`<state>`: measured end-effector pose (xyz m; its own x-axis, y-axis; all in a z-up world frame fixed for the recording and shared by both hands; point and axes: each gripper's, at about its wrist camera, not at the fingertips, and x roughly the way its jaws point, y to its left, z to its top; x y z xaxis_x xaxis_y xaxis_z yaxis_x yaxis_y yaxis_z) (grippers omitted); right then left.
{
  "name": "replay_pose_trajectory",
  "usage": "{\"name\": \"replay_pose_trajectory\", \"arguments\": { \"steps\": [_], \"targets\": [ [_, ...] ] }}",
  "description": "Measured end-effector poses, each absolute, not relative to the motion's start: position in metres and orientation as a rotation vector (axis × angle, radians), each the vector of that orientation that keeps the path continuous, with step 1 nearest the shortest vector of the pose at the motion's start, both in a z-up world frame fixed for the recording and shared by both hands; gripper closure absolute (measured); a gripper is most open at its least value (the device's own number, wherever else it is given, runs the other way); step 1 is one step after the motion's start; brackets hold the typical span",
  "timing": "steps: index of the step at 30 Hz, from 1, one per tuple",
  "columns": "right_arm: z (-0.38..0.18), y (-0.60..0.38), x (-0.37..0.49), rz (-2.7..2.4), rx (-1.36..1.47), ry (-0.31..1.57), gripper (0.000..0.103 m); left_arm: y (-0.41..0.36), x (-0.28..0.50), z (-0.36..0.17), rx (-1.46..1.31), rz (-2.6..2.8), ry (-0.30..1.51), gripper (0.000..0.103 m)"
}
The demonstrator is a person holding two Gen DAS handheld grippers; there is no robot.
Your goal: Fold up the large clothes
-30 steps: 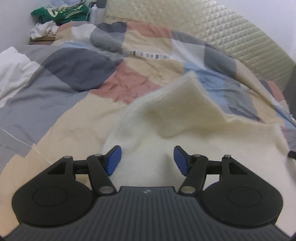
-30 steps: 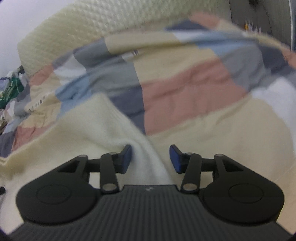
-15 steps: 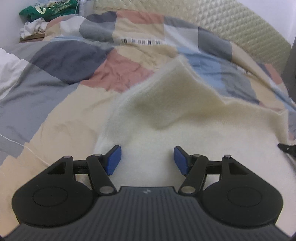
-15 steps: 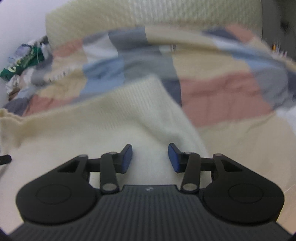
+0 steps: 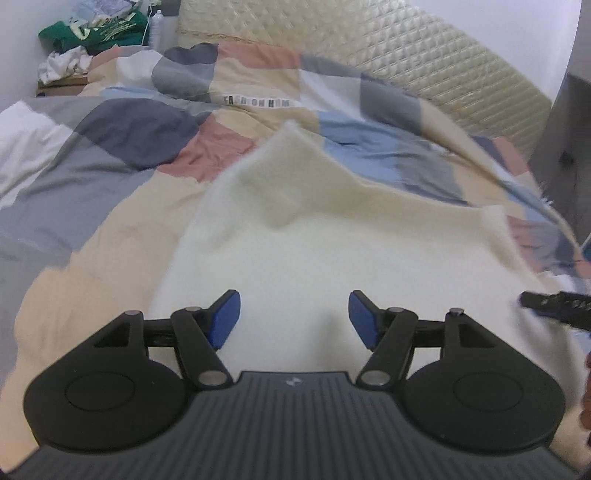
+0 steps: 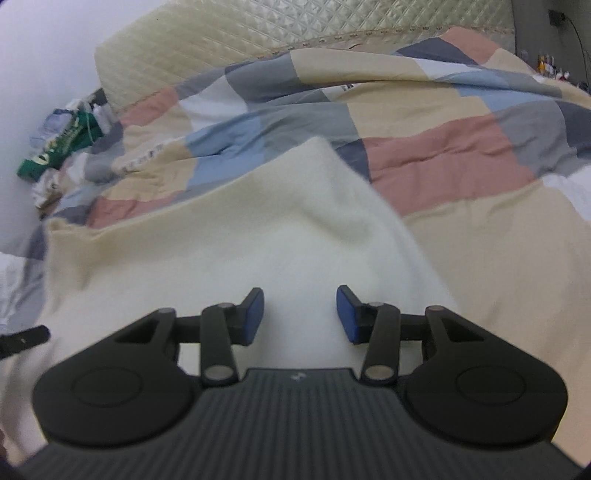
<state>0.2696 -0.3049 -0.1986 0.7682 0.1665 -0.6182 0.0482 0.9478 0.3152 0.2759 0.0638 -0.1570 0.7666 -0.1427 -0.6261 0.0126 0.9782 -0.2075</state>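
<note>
Patchwork, all greys, blues, salmon and beige: that's the quilt [image 5: 122,155] filling the bed, running up to a cream padded headboard [image 5: 424,55] from 12 to 2 o'clock in the left view. On it lies the garment [image 5: 317,236], a pale cream fuzzy knit, spread across the centre of both views and reaching down to each camera's foot. One corner of it peaks up at about 12 o'clock in the left view, and in the right view a rounded edge points to 12 as well. At 10 o'clock in the left view, off the bed's far corner, sits a heap of clothes with a green bag [image 5: 92,29] on top.

Now the tools. Left gripper [image 5: 294,318] hangs over the knit, blue pads set wide, nothing between them. Right gripper [image 6: 300,314] hangs over the same cloth, jaws parted too but narrower, nothing pinched. Each tool's dark tip pokes into the other's view: 3 o'clock in the left view, 9 o'clock in the right. The cloth edges look motion-blurred.
</note>
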Motion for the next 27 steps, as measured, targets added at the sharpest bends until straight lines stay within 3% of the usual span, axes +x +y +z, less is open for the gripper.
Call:
{"name": "replay_pose_trajectory", "arguments": {
  "steps": [10,20,24,27],
  "targets": [
    [-0.185,-0.297,0.181,0.159,0.59,0.722,0.054,0.042,0.19,-0.145,-0.393,-0.177,0.728,0.033],
    [-0.217,-0.286,0.146,0.275,0.956,0.817,0.054,0.036,0.17,-0.187,-0.644,-0.163,0.906,0.032],
    [-0.229,-0.279,0.154,0.272,1.016,0.856,0.038,0.041,0.182,-0.202,-0.685,-0.112,0.944,0.031],
    [-0.24,-0.282,0.157,0.272,1.092,0.863,0.037,0.046,0.19,-0.209,-0.715,-0.095,0.952,0.027]
  ]
}}
